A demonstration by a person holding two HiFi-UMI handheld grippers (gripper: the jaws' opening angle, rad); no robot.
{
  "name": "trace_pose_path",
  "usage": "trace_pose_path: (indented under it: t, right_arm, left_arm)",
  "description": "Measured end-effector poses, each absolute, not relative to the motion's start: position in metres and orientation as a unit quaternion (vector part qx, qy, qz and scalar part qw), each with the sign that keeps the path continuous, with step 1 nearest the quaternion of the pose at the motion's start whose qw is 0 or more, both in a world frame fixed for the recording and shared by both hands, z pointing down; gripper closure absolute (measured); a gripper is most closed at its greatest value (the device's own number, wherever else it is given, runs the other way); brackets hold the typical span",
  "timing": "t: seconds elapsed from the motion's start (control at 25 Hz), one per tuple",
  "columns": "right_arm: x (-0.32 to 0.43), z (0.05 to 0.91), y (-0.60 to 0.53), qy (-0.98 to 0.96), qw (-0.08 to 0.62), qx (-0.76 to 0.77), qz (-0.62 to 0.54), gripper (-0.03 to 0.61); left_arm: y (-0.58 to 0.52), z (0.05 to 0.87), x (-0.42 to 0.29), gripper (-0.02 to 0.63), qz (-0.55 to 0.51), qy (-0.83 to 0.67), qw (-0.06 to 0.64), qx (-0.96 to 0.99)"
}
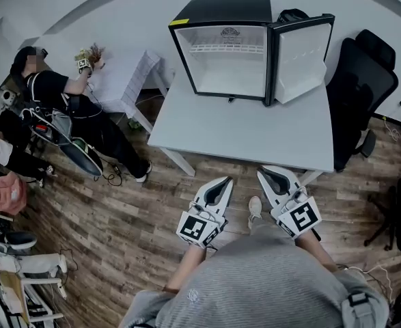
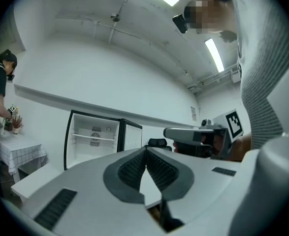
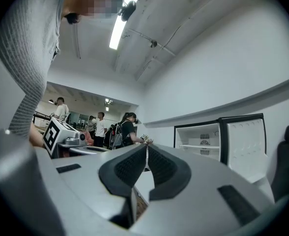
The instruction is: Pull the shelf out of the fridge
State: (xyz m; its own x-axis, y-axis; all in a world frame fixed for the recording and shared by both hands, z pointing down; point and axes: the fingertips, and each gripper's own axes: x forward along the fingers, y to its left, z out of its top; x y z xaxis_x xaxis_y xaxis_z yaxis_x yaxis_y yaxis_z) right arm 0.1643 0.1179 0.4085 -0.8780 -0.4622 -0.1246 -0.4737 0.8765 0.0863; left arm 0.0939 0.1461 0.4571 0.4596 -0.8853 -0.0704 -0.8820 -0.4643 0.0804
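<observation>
1. The reach has not begun; the left gripper point(image 1: 223, 182) and the right gripper point(image 1: 264, 175) hover over the floor just short of the table's point(image 1: 241, 135) near edge; each has its jaws pressed together on nothing.
2. The wire shelf point(image 1: 226, 48) sits high inside the mini fridge point(image 1: 220, 9), which stands at the table's far edge; the fridge door point(image 1: 301, 57) is swung wide to the right.
3. Next, I judge, one gripper must part its jaws, reach across and take the shelf's front edge.
4. The tabletop before the fridge lies bare, so the shelf can slide straight out; the door and the black office chair point(image 1: 364, 80) crowd the right side.
</observation>
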Motion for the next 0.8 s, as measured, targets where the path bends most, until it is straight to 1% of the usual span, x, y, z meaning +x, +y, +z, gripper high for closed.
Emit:
trace_pose_path:
  t: [0.24, 0.44, 0.8]
  right_arm:
    - [0.164, 0.410, 0.073, 0.969, 0.029, -0.241, 0.052, 0.565]
    - [0.155, 0.401, 0.026, 0.970, 0.046, -0.232, 0.055, 0.565]
    - [0.145, 0.403, -0.050, 0.974, 0.028, -0.218, 0.051, 0.565]
  left_arm:
    - [0.089, 0.452, 0.090, 0.601, -0.050, -0.519, 0.024, 0.853]
    - [0.047, 0.447, 0.083, 0.601, -0.045, -0.525, 0.027, 0.849]
    - [-0.025, 0.437, 0.069, 0.601, -0.035, -0.543, 0.014, 0.839]
